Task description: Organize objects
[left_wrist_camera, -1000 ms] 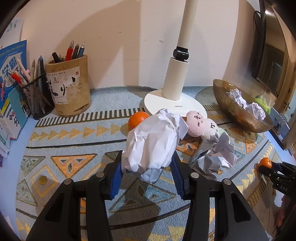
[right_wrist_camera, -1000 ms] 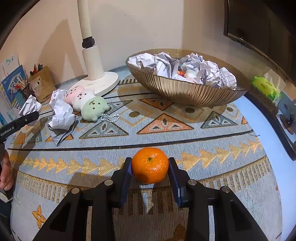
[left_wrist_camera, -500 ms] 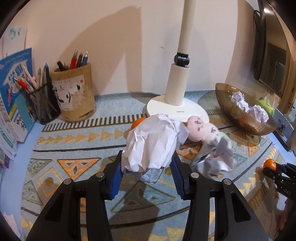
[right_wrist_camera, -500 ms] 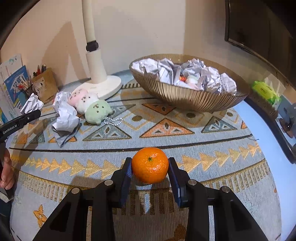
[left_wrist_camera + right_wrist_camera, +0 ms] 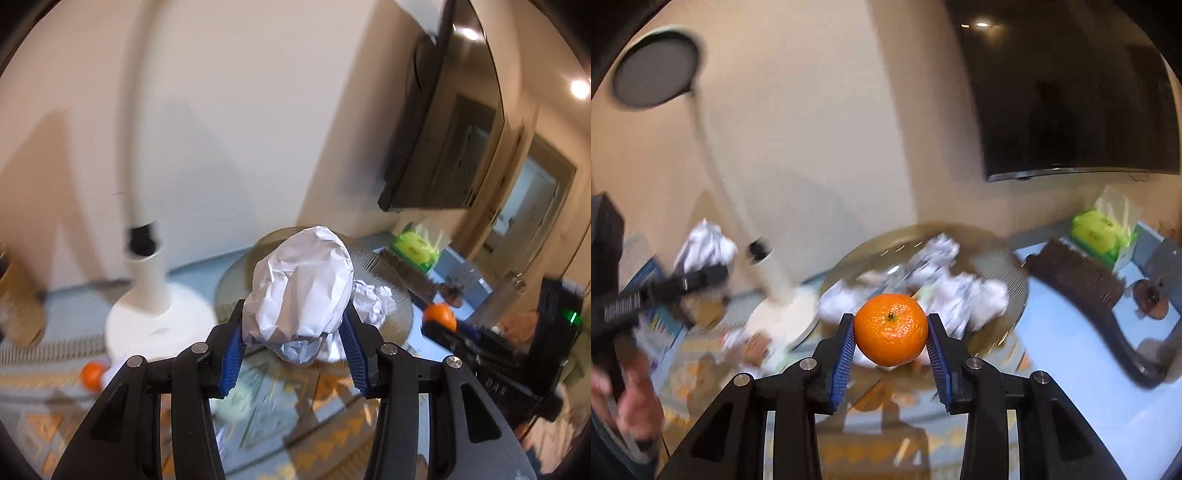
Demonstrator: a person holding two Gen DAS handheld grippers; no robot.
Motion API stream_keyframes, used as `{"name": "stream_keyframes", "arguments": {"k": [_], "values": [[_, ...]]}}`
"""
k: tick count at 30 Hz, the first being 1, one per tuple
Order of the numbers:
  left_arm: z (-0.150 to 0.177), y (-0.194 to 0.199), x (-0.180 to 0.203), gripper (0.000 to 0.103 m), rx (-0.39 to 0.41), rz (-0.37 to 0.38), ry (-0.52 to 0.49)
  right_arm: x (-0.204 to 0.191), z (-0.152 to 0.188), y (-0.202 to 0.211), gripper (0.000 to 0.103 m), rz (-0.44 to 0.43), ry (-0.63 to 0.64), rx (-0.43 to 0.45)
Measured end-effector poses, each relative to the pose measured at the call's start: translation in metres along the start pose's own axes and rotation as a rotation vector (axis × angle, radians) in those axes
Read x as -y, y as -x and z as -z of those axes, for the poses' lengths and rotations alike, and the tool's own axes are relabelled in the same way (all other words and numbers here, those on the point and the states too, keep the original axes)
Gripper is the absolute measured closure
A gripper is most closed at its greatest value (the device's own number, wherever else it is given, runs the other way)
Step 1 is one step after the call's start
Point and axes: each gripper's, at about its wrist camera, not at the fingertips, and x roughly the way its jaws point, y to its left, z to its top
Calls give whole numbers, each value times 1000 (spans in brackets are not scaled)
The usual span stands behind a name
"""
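Note:
My left gripper [image 5: 295, 334] is shut on a crumpled white paper ball [image 5: 301, 288], held up in the air in front of the ribbed gold bowl [image 5: 391, 273]. My right gripper [image 5: 891, 338] is shut on an orange tangerine [image 5: 891, 328], raised just before the same bowl [image 5: 1015, 273], which holds several paper balls [image 5: 964, 295]. The right gripper with its tangerine [image 5: 439, 318] shows at the right of the left wrist view. The left gripper with its paper ball [image 5: 705, 247] shows at the left of the right wrist view. A second tangerine [image 5: 92, 373] lies on the patterned mat.
A white lamp base [image 5: 159, 325] and post stand left of the bowl. A green tissue pack [image 5: 1102, 232] and a dark brush [image 5: 1078, 277] sit right of it on the blue surface. A dark screen [image 5: 1071, 92] hangs on the wall. A person's hand [image 5: 631, 398] is at lower left.
Both grippers have lifted and swung toward the bowl, which now looms close and blurred. The paper ball and the tangerine stay held. The pen holders have slid out of the left view.

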Motion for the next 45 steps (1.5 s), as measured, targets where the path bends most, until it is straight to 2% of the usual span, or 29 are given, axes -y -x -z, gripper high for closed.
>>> {"name": "stream_keyframes", "arguments": {"k": [1,3,5,6,7,8,10,14,18,20,22,24,27,30,32,34,36,40,45], "values": [[-4,-15,8,58,-10,-18,-23,3,-7,-13,67,19,-16,-17],[-10,-36,20,58,-15,-34,-56,8,-21,-32,67,1,-43,-29],[-18,-57,31,48,-17,-47,-92,12,-35,-46,63,-13,-53,-29],[-20,-61,37,43,-17,-48,-103,14,-42,-52,52,-10,-51,-32],[-24,-67,39,28,-21,-37,-115,17,-48,-58,47,11,-49,-37],[-27,-69,38,25,-21,-23,-110,19,-51,-59,46,20,-49,-36],[-27,-63,32,25,-25,1,-85,25,-49,-51,46,-13,-56,-30],[-8,-18,8,25,-4,32,-21,33,-20,-17,40,-44,-56,-26],[25,41,-11,22,54,8,13,28,31,13,37,-168,-65,-85],[48,75,-25,12,96,-14,38,17,57,20,36,-217,-67,-125],[68,92,-34,0,125,-63,42,3,81,18,29,-235,-56,-158],[96,103,-50,0,137,-154,56,-11,100,10,27,-219,-39,-195],[127,91,-78,1,85,-299,84,-28,119,-4,27,-204,-31,-222],[155,83,-110,1,23,-379,116,-43,130,-13,24,-182,5,-217],[172,76,-128,2,-3,-383,168,-53,138,-19,19,-102,47,-231],[179,74,-136,2,-15,-374,210,-60,142,-23,18,-58,90,-244],[178,82,-136,1,33,-366,203,-64,144,-28,7,-31,117,-259],[179,83,-131,1,32,-382,186,-68,149,-34,7,6,156,-284],[181,86,-129,1,44,-398,179,-65,148,-41,7,14,134,-307]]}}
